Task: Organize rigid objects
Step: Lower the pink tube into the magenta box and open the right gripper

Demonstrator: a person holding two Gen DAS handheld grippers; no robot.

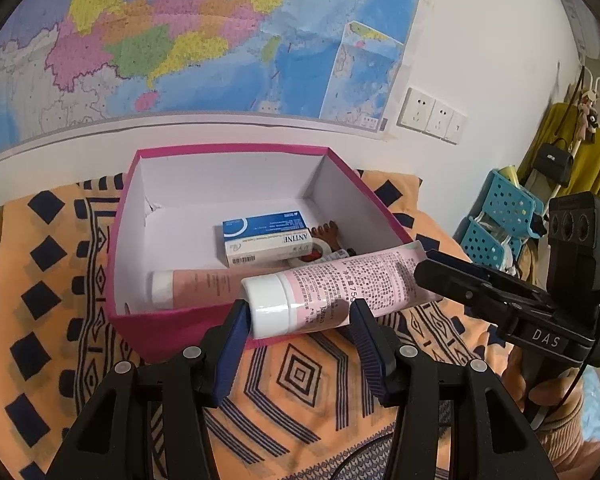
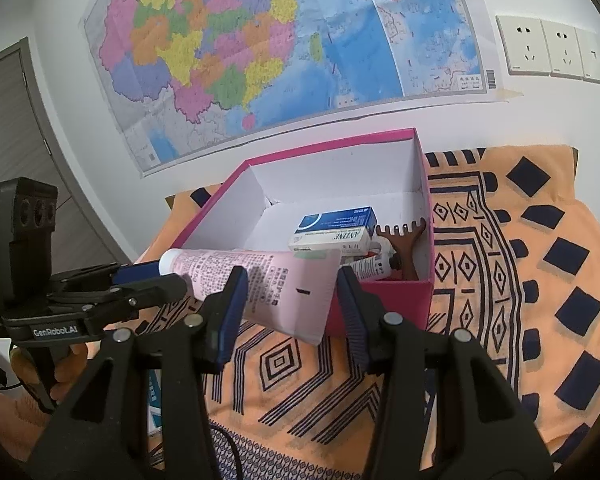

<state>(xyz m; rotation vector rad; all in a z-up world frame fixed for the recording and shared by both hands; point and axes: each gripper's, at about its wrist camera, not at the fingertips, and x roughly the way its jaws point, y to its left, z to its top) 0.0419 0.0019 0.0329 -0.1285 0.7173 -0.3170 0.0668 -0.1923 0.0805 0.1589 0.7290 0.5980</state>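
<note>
Left tongs [image 1: 298,316]: holding the cap end of the pink tube [image 1: 340,288], pads pressed on either side.
Right tongs [image 2: 290,294]: holding the flat crimped end of the same tube.
Pink tube: lifted, lying across the near rim of the pink box [image 1: 128,216].
Box contents: medicine cartons [image 1: 268,240], another tube [image 1: 204,284], a brown comb-like piece [image 2: 404,240].
Tabletop: orange patterned cloth [image 1: 300,380].
Wall: a map [image 1: 180,40].

A lived-in room of a home, likely a bedroom or study; a large coloured map [image 1: 172,40] is taped to the white wall beside a row of wall sockets [image 2: 548,50]; a mustard coat [image 1: 584,148] and a black handbag [image 1: 554,160] hang from a rack; an orange patterned cloth [image 2: 520,280] covers the table; a grey door [image 2: 16,140] stands at the left.
</note>
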